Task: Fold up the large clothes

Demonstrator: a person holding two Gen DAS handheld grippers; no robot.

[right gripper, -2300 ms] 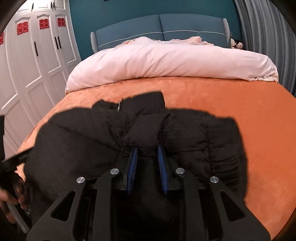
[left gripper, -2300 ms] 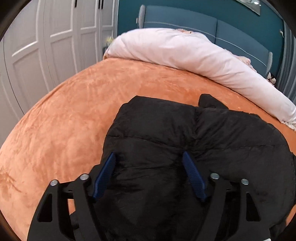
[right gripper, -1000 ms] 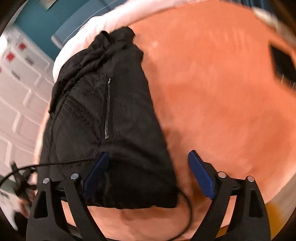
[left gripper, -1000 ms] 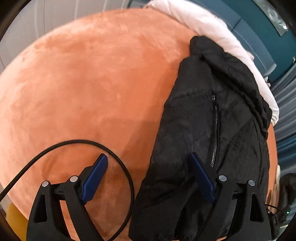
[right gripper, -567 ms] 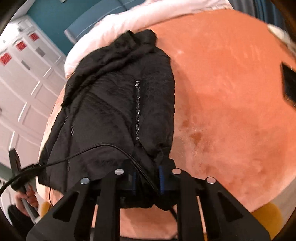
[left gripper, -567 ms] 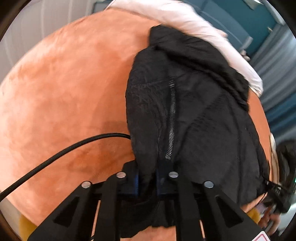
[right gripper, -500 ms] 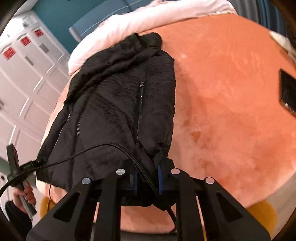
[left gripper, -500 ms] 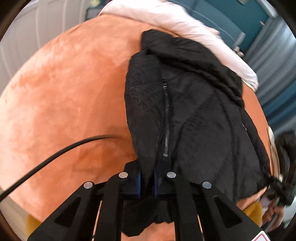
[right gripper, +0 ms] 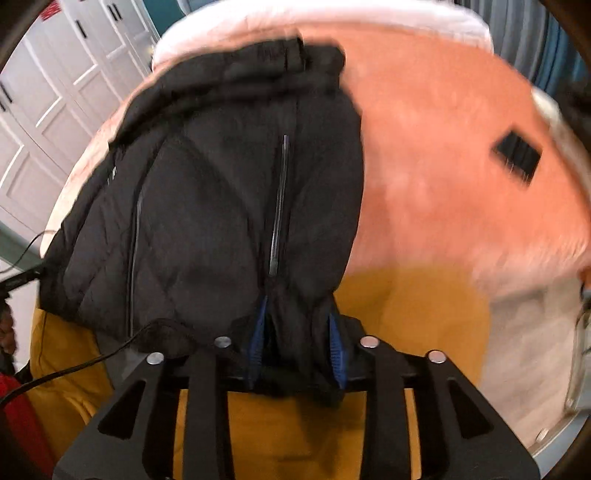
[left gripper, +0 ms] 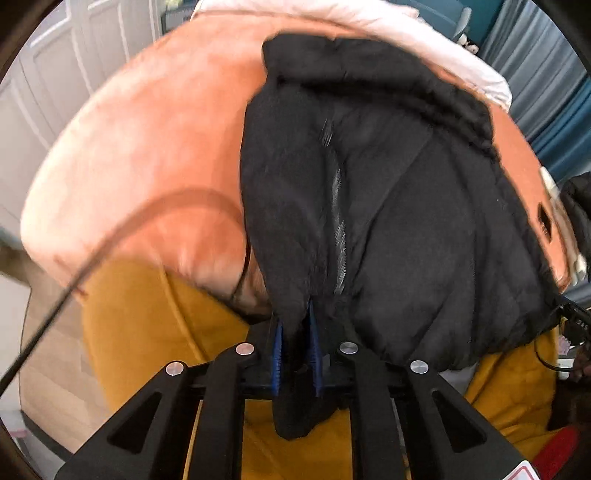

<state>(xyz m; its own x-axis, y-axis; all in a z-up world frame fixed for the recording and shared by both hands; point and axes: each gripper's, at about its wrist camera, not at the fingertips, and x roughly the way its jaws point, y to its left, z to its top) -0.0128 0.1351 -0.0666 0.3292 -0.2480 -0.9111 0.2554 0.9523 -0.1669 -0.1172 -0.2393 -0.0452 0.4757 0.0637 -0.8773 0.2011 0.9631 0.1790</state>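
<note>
A large black puffer jacket (left gripper: 388, 184) lies on the orange bed cover (left gripper: 155, 147), its hem pulled over the near edge of the bed. My left gripper (left gripper: 295, 332) is shut on the jacket's hem at one lower corner. In the right wrist view the same jacket (right gripper: 221, 184) shows a pocket zipper (right gripper: 279, 206). My right gripper (right gripper: 297, 332) is clamped on a thick fold of the hem at the other lower corner, jaws held partly apart by the fabric.
A mustard-yellow bed skirt (right gripper: 406, 314) hangs below the cover. A pale pink duvet (left gripper: 369, 22) lies at the head end. A small black object (right gripper: 517, 155) lies on the cover at right. White wardrobe doors (right gripper: 55, 92) stand at left. A black cable (left gripper: 110, 240) trails across the left view.
Both grippers closed on the jacket's hem corners and pulled back. The hem now hangs past the bed's edge and the yellow bed skirt has come into view.
</note>
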